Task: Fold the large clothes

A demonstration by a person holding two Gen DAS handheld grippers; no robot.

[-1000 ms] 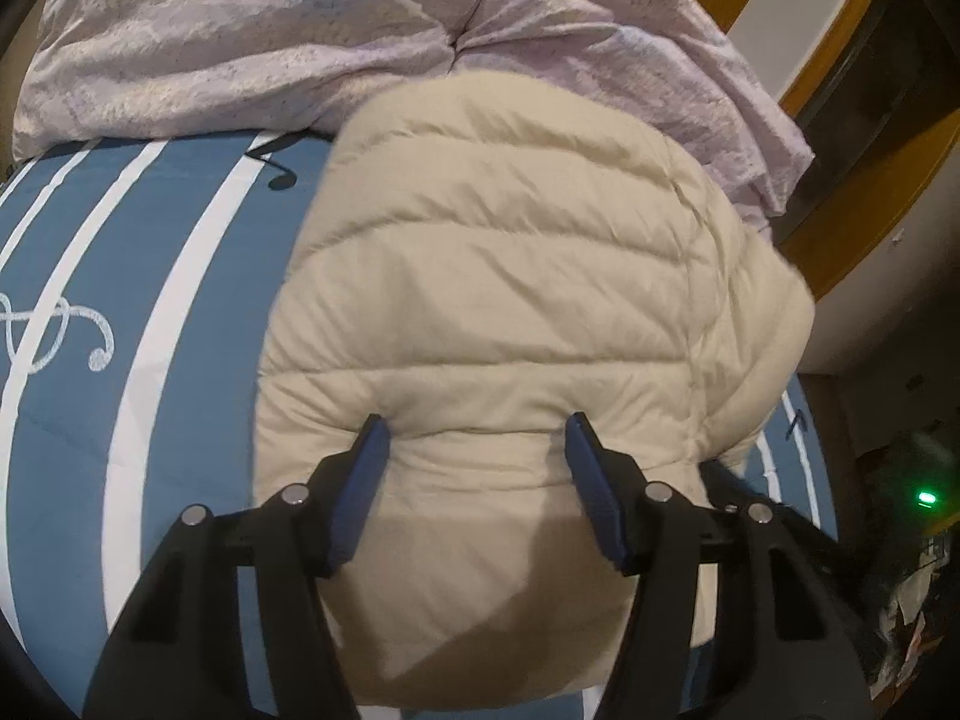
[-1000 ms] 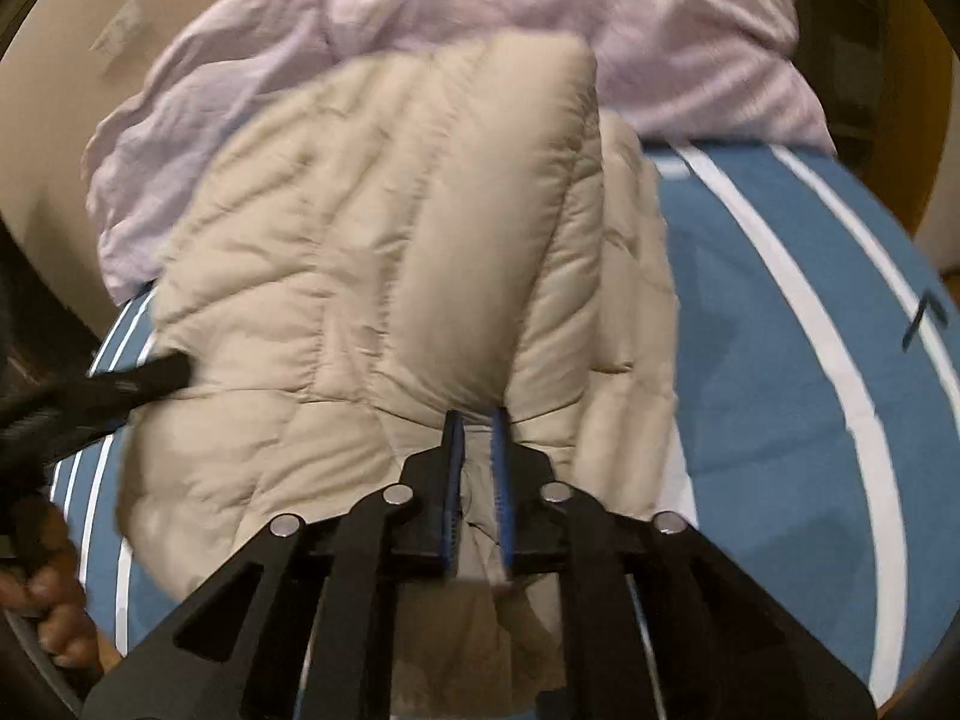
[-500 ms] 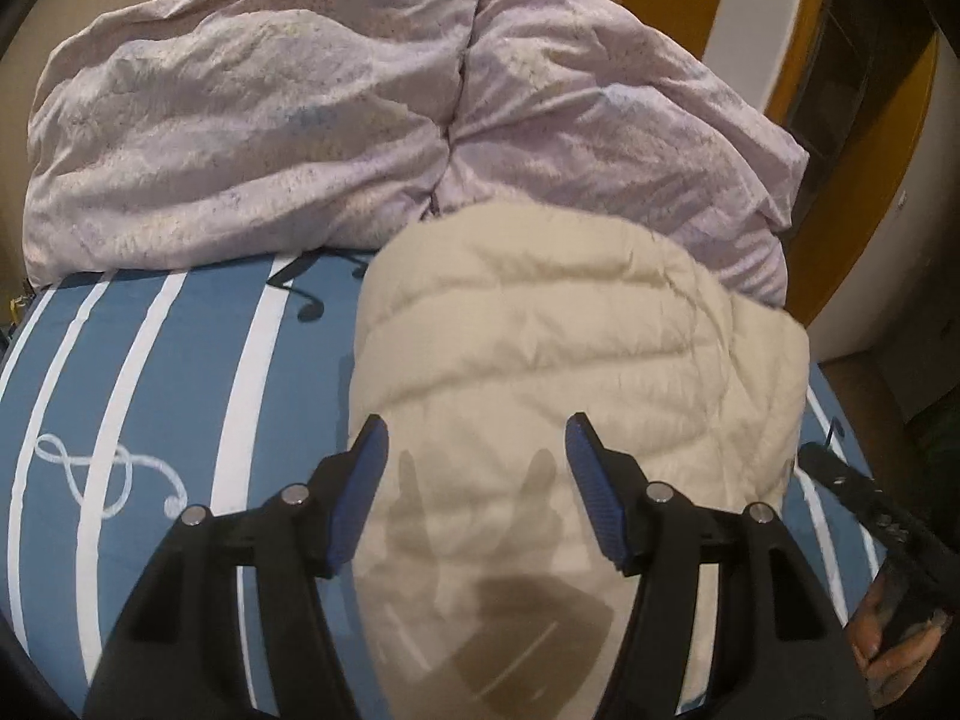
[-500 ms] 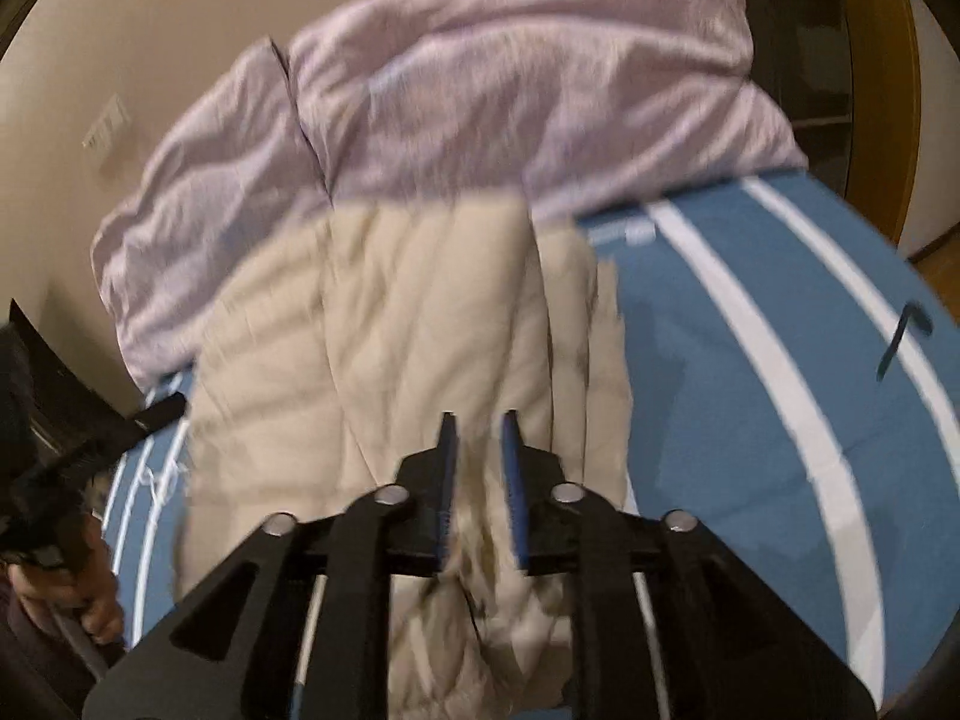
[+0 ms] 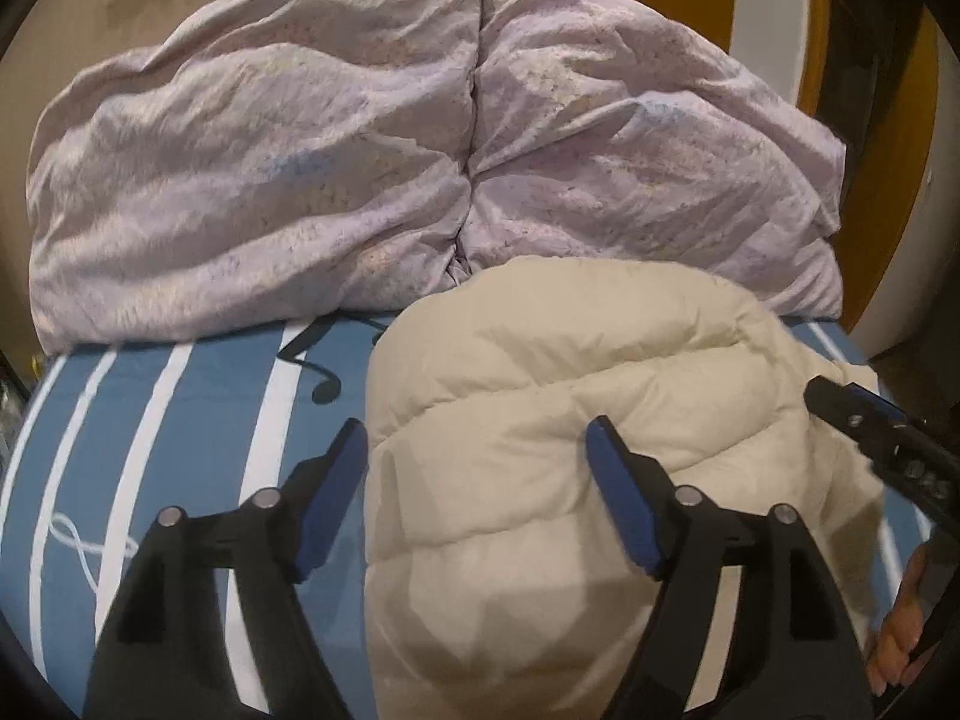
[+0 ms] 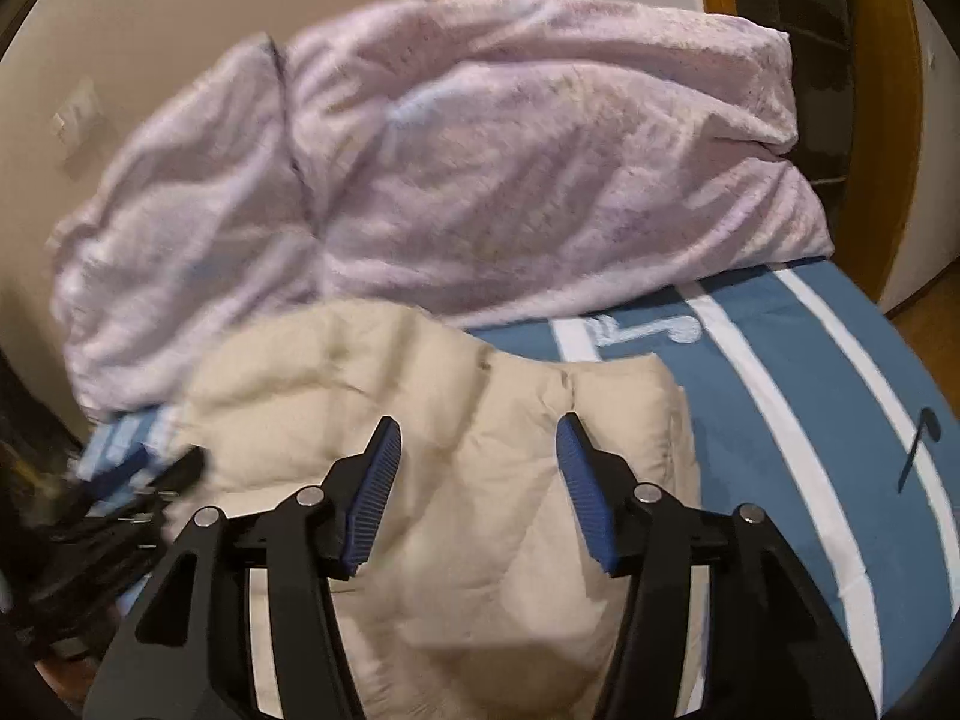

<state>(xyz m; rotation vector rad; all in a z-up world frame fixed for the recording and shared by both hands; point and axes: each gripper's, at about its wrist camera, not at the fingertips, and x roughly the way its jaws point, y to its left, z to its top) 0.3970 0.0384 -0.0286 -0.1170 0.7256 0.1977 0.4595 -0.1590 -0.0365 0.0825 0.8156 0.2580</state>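
Observation:
A cream quilted puffer jacket (image 5: 576,408) lies folded into a thick bundle on the blue bed cover with white stripes (image 5: 198,420). The jacket (image 6: 456,420) fills the lower middle of the right wrist view too. My left gripper (image 5: 477,441) hovers over the jacket's near left part, its jaws opening, nothing pressed between the pads. My right gripper (image 6: 477,438) hangs over the jacket's near end with its jaws opening and the fabric free of them. The right gripper's finger (image 5: 870,426) shows at the right edge of the left wrist view; the left gripper's blurred tip (image 6: 180,468) shows at the left of the right wrist view.
A rumpled lilac duvet (image 5: 420,138) is heaped along the head of the bed behind the jacket, against a beige wall. A wooden door frame (image 5: 888,180) stands at the right. Striped cover (image 6: 810,420) lies bare to the right of the jacket.
The right gripper was shut on a jacket fold, has let it go and opened. Both grippers have drawn back and up, the left one opening wider. The jacket lies lower and flatter.

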